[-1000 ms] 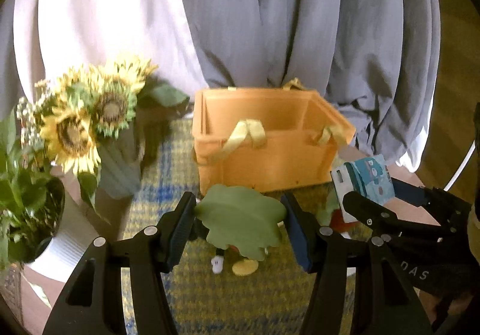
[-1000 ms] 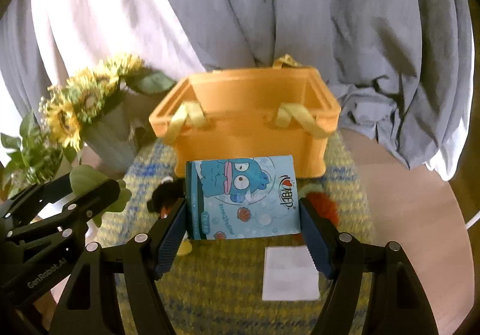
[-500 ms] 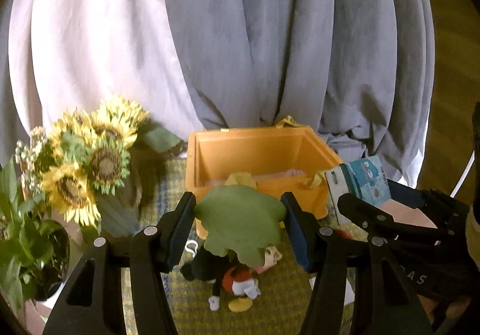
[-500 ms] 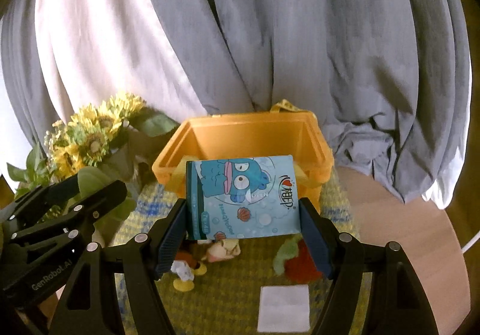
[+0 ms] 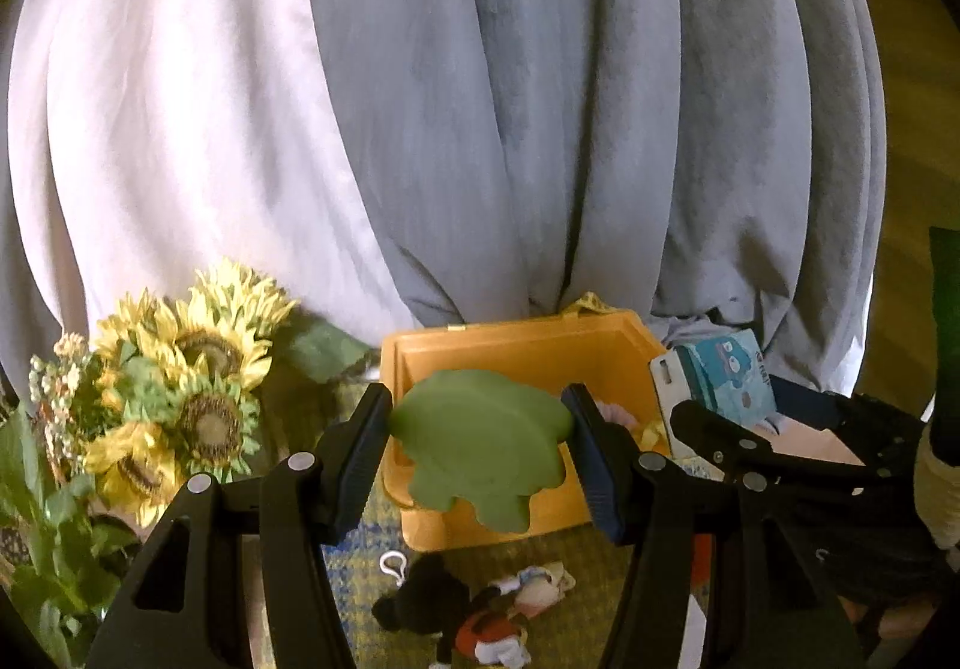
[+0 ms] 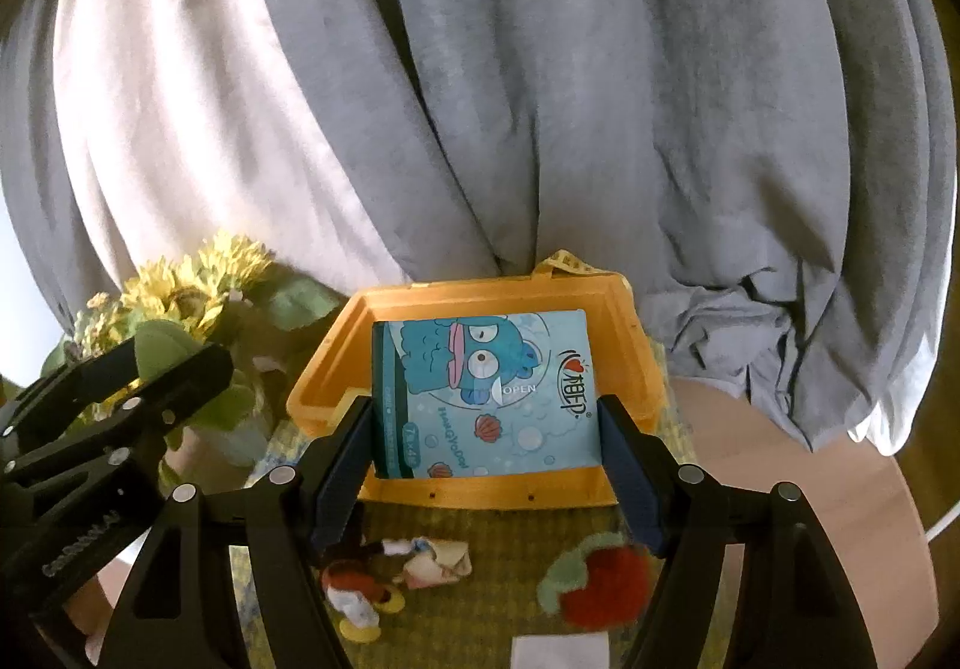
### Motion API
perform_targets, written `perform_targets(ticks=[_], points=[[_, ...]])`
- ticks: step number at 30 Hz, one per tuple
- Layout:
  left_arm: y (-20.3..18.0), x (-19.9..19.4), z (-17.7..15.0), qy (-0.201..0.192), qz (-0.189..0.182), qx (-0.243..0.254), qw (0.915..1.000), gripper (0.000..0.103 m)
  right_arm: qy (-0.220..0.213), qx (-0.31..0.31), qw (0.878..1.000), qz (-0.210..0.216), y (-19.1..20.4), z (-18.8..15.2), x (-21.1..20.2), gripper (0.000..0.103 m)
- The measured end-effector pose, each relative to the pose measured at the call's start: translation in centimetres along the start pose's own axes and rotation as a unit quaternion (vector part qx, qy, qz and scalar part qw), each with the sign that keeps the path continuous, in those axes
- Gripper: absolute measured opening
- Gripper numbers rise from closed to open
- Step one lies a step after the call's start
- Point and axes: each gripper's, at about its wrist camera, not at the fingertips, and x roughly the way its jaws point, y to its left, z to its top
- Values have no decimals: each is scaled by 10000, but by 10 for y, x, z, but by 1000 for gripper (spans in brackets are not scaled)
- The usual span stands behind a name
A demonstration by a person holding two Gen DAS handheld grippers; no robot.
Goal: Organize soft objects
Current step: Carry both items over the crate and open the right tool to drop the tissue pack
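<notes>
Left tool [image 5: 477, 444] clenched on green scalloped foam piece [image 5: 480, 453] – right tool [image 6: 486, 465] gripping light-blue cartoon tissue pack [image 6: 486, 393] – both above orange plastic bin [image 6: 624, 357].

Grey and white curtains [image 6: 540, 99] behind; round wooden table [image 6: 840, 519]; woven yellow-blue mat [image 6: 498, 543]; daylight thru fabric.

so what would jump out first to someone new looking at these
The green leaf-shaped plush clamped in the left gripper and the blue cartoon tissue pack in the right gripper, both raised before the orange basket. Sunflowers stand to its left.
</notes>
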Motion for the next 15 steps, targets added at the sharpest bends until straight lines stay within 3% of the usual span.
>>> perform_targets(ticks=[15], points=[[-3,44,34,6,83,158,9998,58,216,183,9995,-156,-25,39,48,73]])
